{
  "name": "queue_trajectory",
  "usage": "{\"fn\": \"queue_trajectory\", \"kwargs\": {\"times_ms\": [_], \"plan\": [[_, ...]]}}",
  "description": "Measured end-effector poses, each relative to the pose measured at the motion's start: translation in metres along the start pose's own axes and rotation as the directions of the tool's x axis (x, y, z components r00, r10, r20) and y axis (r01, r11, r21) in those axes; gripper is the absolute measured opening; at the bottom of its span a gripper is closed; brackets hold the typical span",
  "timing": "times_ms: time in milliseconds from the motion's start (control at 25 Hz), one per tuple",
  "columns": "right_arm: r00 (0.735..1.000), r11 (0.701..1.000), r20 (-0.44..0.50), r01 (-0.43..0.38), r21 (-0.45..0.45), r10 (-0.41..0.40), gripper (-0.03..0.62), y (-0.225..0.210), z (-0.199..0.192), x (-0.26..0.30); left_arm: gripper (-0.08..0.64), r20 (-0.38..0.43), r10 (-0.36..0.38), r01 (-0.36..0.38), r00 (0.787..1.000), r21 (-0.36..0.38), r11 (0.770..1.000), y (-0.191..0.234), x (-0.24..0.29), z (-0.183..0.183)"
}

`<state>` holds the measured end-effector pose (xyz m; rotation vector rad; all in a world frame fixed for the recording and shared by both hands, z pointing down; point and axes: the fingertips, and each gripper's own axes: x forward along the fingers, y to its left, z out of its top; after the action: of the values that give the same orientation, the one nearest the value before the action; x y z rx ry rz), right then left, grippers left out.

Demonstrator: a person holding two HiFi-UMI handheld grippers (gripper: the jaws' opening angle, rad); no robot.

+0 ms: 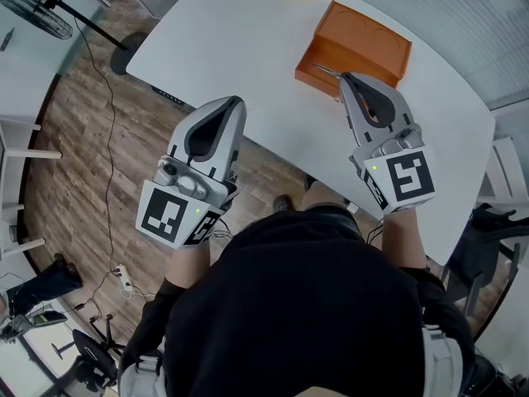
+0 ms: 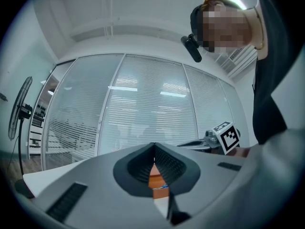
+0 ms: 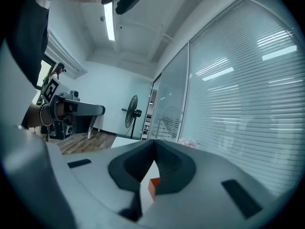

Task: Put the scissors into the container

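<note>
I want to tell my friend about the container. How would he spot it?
Look at the big white table. Toward its far side, just past the right gripper, sits the container: a flat, open orange box, the only orange thing on it.

Showed the right gripper (image 3: 153,149) at lower centre, jaws closed tip to tip. Framed a corner of the orange container (image 3: 154,187) in the gap beneath them. Caught a standing fan (image 3: 131,112) left of centre, blinds (image 3: 238,89) across the right.
</note>
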<state>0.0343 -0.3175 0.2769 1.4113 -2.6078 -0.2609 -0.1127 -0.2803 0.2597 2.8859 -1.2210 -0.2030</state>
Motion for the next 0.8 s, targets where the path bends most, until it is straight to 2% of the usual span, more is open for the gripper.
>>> {"fn": "queue_trajectory", "kwargs": {"times_ms": [280,800], "plan": [[0.998,0.999,0.054,0.032,0.033,-0.034,0.006,-0.002,0.013,-0.007,0.012,0.0,0.0,0.0,1.0,0.005,1.0,0.0,-0.006,0.001],[0.997,0.999,0.063,0.049,0.021,-0.05,0.005,0.006,0.02,-0.018,0.012,0.016,0.002,-0.002,1.0,0.008,1.0,-0.005,-0.015,0.005]]}}
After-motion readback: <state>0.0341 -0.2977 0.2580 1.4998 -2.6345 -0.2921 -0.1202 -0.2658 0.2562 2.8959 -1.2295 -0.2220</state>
